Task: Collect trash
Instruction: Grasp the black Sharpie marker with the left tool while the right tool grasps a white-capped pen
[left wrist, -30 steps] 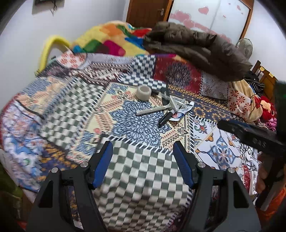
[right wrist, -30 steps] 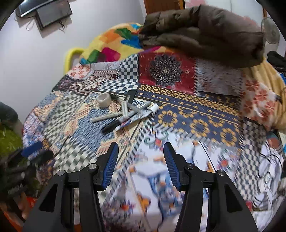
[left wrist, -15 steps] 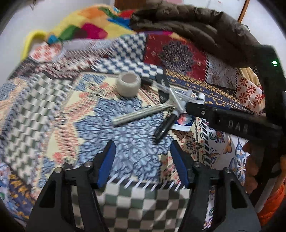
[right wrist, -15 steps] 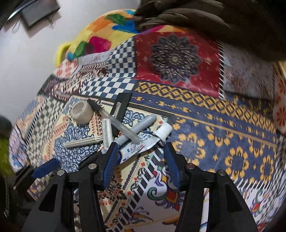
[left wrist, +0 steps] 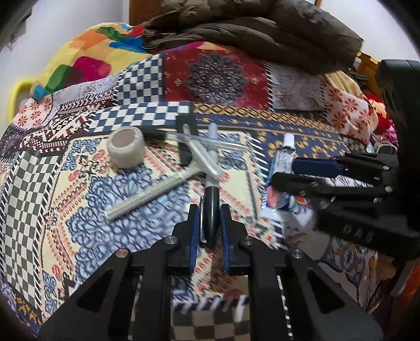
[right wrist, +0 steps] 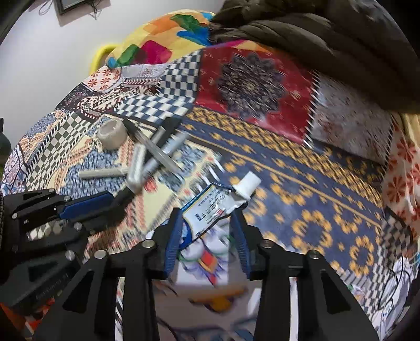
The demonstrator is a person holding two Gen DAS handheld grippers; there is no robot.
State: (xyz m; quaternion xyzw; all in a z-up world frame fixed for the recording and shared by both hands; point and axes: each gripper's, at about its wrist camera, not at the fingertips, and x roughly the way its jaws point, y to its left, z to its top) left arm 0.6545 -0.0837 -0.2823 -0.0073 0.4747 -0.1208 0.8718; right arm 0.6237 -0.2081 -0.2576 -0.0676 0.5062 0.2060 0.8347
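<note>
A: Start big. What carries it all?

B: A bed under a patchwork bedspread (left wrist: 218,78), with a brown jacket (left wrist: 262,34) heaped at its far end and a bright multicoloured blanket (left wrist: 86,57) beside that. The right wrist view adds a dark frame (right wrist: 71,4) on the wall, which the left view lacks.

A: And the tools?

B: The left hand-held gripper (left wrist: 208,223) sits low over the spread, its blue pads closed in around the black end of a marker (left wrist: 211,183), which still lies along the cloth. From the right view that gripper (right wrist: 92,204) is seen side-on and the marker's dark end is mostly hidden.

A: The right one?

B: The right hand-held gripper (right wrist: 207,230) is partly open, straddling the flat tail of a toothpaste tube (right wrist: 218,207); blur keeps me from telling whether the pads touch it. The left view shows it (left wrist: 302,173) crossing that tube (left wrist: 282,162).

A: Smaller litter?

B: A tape roll (left wrist: 126,150), a grey razor (left wrist: 155,192) and a clear pen (left wrist: 210,141), clustered together left of the tube.
</note>
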